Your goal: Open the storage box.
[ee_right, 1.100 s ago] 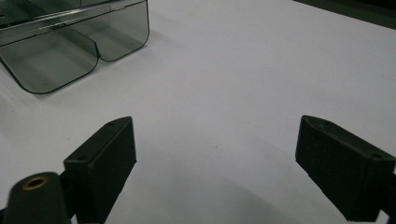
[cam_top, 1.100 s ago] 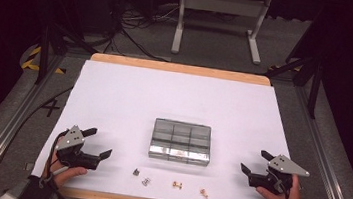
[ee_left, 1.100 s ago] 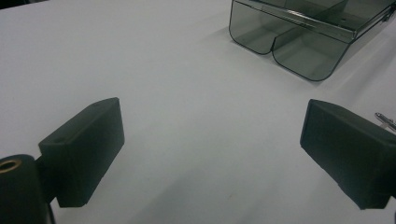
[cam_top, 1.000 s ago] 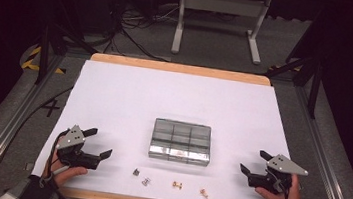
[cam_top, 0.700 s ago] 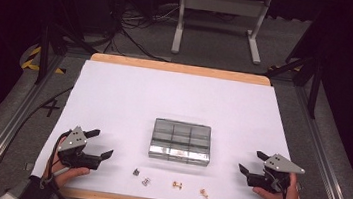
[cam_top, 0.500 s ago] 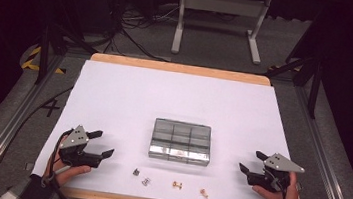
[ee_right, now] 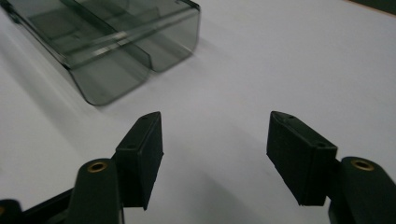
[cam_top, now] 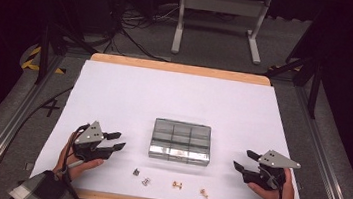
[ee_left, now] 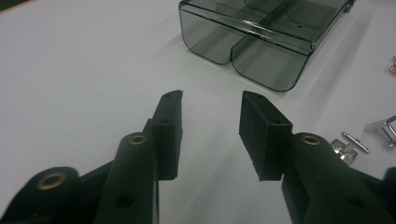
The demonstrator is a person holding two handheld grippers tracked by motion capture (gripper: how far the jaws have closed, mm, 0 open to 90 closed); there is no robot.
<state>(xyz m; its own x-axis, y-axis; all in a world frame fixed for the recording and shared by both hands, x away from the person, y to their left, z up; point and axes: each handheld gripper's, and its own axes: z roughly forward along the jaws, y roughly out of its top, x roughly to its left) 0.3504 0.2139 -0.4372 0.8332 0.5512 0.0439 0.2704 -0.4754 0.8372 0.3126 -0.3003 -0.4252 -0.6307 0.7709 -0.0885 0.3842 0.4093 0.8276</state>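
A smoky clear compartment box (cam_top: 181,141) lies in the middle of the white sheet. Along the front edge sit two silver cufflinks (cam_top: 141,176) and two gold ones (cam_top: 189,188). My left gripper (cam_top: 115,141) is held open to the left of the box, with nothing between its jaws. My right gripper (cam_top: 244,160) is open and empty to the right of the box. In the left gripper view, the gripper (ee_left: 211,135) points at the box (ee_left: 261,37), with the silver cufflinks (ee_left: 350,144) at the right. In the right gripper view, the gripper (ee_right: 215,154) faces the box corner (ee_right: 116,42).
The white sheet (cam_top: 129,99) covers a wooden table whose edges show at the back and front. A metal stand (cam_top: 219,19) and cables lie on the floor beyond. Dark rails run along both sides of the table.
Both hands have drifted a little inward toward the box, the left one rightward and the right one leftward. The box and cufflinks have not moved.
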